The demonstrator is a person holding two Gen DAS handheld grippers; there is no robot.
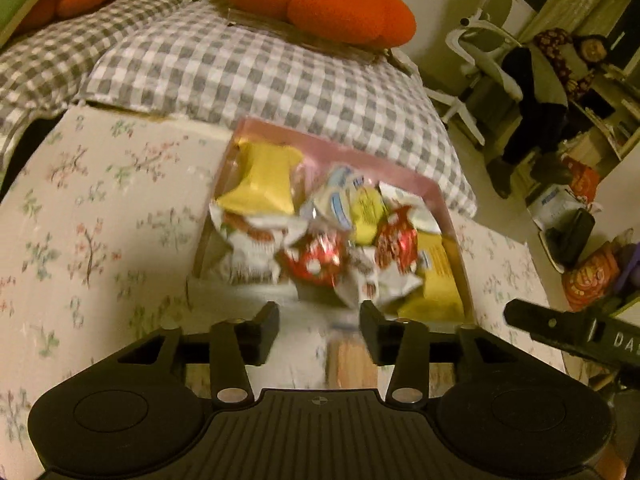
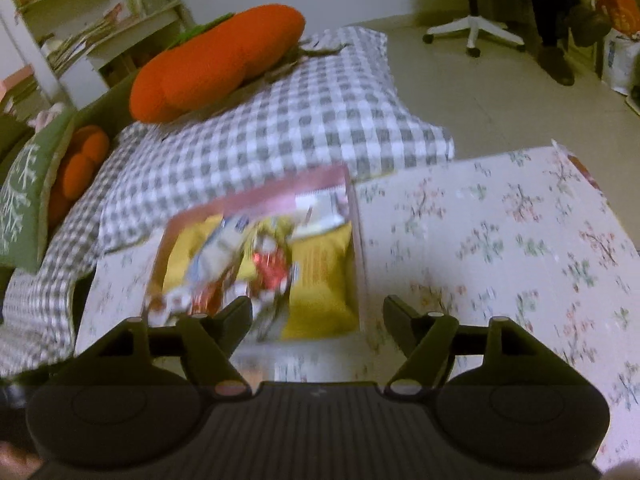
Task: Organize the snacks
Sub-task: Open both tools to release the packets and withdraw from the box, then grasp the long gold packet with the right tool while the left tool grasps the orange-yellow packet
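Note:
A pink box [image 1: 332,148] [image 2: 256,196] sits on a floral-covered surface, filled with several snack packets. Yellow packets [image 1: 260,180] [image 2: 324,280], white ones [image 1: 248,248] and red ones [image 1: 316,262] [image 2: 272,268] are heaped inside. My left gripper [image 1: 319,322] hovers just short of the box's near edge, its jaws apart with nothing between them. My right gripper [image 2: 318,318] stands wider apart in front of the box, also empty. In the left wrist view a black finger [image 1: 560,328] of the right gripper shows at the right edge.
The floral cover [image 1: 100,220] [image 2: 500,240] spreads to both sides of the box. Behind it lie grey checked bedding [image 1: 260,68] [image 2: 280,128] and orange plush cushions [image 1: 320,0] [image 2: 216,64]. A white swivel chair [image 2: 472,20] and a seated person [image 1: 560,80] are beyond, with bags [image 1: 592,276] on the floor.

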